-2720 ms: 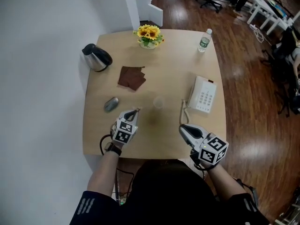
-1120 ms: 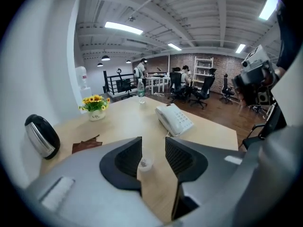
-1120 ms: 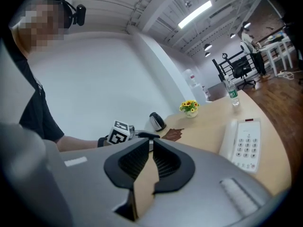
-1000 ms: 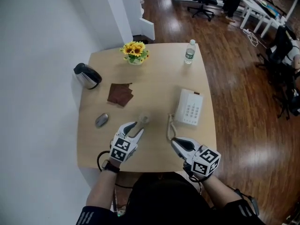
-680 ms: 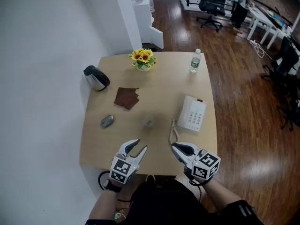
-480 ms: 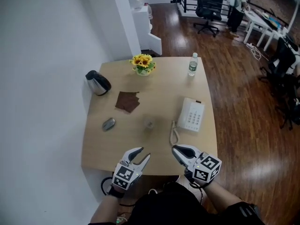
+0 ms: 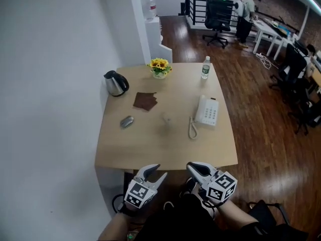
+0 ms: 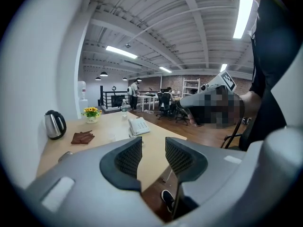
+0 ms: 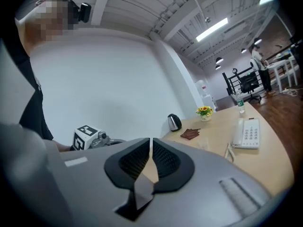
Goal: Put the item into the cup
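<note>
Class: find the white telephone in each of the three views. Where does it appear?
Head view: telephone, just right of centre.
Left gripper view: telephone, slightly left of centre.
Right gripper view: telephone, far right.
Shared landmark: sunflowers, left of the telephone in every view.

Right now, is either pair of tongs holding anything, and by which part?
Nothing is held. The left tongs stand open and empty; the right tongs are all but closed, with nothing between them.
</note>
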Demonstrator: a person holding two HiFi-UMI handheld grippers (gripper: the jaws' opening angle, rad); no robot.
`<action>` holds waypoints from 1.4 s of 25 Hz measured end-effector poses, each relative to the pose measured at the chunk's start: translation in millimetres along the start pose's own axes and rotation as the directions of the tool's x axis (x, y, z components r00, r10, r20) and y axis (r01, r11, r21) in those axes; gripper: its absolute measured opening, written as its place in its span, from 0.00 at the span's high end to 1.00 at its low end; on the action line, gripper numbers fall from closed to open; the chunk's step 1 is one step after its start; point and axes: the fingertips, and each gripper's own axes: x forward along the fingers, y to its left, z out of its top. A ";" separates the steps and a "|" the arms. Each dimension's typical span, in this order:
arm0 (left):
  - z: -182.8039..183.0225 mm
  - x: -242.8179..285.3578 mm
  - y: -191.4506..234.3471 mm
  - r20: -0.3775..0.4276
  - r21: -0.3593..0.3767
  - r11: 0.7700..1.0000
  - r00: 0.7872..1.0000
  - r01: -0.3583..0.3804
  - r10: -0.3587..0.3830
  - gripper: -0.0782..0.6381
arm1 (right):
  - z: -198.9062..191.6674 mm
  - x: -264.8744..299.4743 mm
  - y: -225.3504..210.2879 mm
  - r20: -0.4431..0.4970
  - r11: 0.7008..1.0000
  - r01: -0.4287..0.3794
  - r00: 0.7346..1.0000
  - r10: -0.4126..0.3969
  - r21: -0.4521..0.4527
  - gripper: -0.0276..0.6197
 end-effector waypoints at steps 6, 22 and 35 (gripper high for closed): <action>-15.0 -61.6 -54.7 0.019 0.003 0.999 0.999 0.047 -0.047 0.68 | -32.7 -32.3 69.5 -0.009 0.999 0.032 0.999 -0.031 0.026 0.94; 5.4 -92.6 -112.1 0.099 0.025 0.996 0.991 0.085 -0.087 0.68 | -27.1 -88.7 133.2 0.006 0.991 0.033 0.999 -0.032 -0.128 0.95; 11.6 -97.8 -125.7 0.112 0.038 0.996 0.990 0.079 -0.083 0.68 | -21.6 -106.8 138.8 0.027 0.990 0.013 1.000 -0.010 -0.139 0.95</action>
